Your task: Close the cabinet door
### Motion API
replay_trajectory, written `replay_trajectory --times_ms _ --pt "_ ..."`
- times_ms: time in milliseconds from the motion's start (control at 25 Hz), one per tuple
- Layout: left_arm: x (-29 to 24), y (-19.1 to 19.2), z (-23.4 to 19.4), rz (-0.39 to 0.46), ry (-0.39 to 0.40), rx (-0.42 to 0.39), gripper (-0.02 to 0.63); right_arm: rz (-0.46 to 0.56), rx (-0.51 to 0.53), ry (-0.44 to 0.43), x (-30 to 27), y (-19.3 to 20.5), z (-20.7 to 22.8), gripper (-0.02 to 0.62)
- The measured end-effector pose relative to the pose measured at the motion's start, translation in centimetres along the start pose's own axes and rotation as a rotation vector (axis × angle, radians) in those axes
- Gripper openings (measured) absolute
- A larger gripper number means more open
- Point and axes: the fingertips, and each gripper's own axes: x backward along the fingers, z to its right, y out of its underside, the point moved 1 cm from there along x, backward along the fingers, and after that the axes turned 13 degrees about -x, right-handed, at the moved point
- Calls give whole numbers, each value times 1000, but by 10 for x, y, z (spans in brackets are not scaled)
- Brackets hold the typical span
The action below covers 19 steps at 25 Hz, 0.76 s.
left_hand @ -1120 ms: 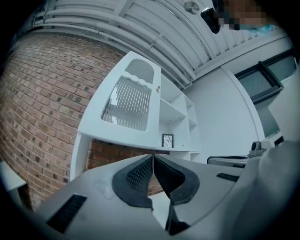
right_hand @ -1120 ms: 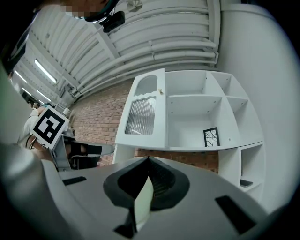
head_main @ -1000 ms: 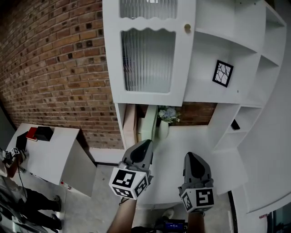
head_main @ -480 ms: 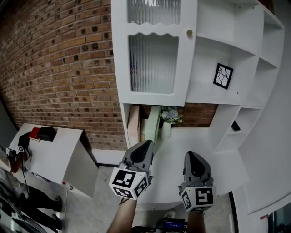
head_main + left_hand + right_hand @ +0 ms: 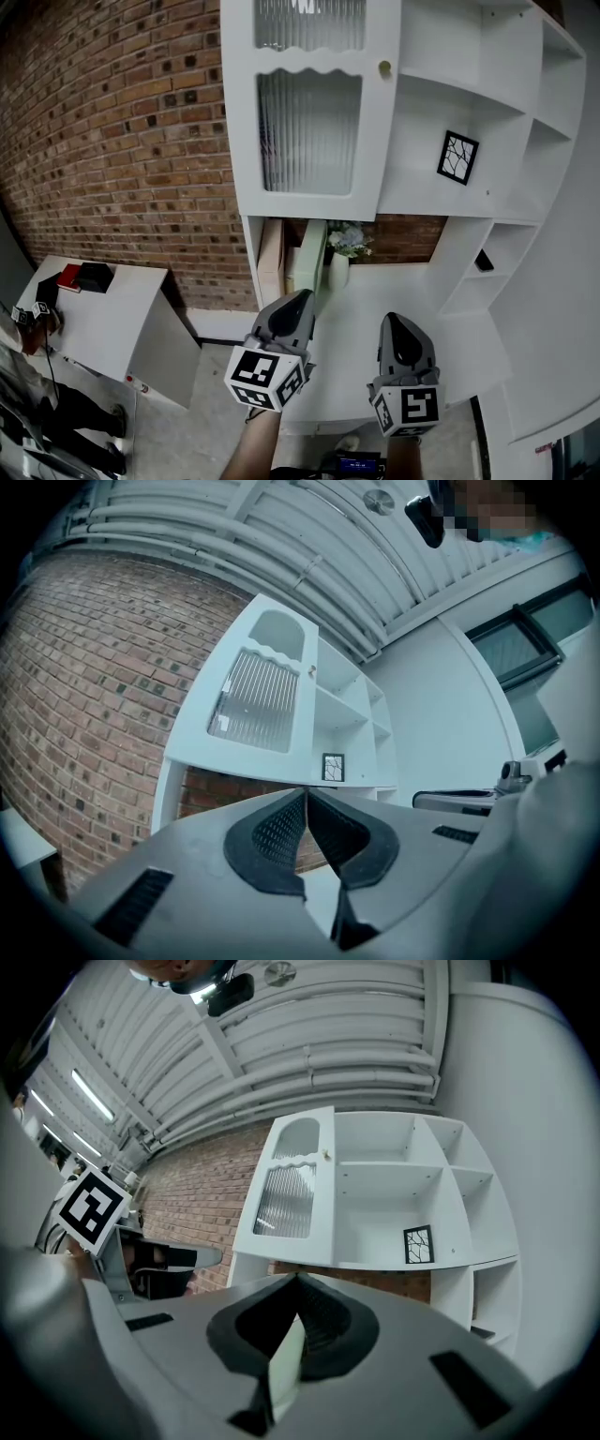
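Observation:
The white cabinet door (image 5: 309,108) has a ribbed glass pane and a small round knob (image 5: 384,67) on its right edge. It stands at the left of the open white shelves (image 5: 469,84). Its knob edge sits forward of them, so it looks ajar. The door (image 5: 262,700) and the door (image 5: 291,1190) also show in both gripper views, far off. My left gripper (image 5: 298,307) and right gripper (image 5: 397,328) hover low, well short of the cabinet and side by side. Both are shut, with nothing between the pads (image 5: 281,832) and pads (image 5: 319,1321).
A framed picture (image 5: 457,155) stands on a shelf, and a dark item (image 5: 485,259) lies on a lower one. Under the cabinet a counter (image 5: 394,309) holds a flower vase (image 5: 340,253), a pale green board (image 5: 307,258) and a wooden box (image 5: 270,253). Brick wall (image 5: 112,141) and a white table (image 5: 94,323) are left.
The head view swayed slightly right and then back. Both grippers hold the same place and stay shut. The door looks unchanged.

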Motion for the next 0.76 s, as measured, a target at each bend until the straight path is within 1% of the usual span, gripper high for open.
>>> replay_trajectory --times_ms 360,760 --pt "-9 5 10 -7 12 5 20 -6 0 13 3 2 13 0" --pt "-20 7 13 -10 8 7 20 -18 0 21 0 5 27 0"
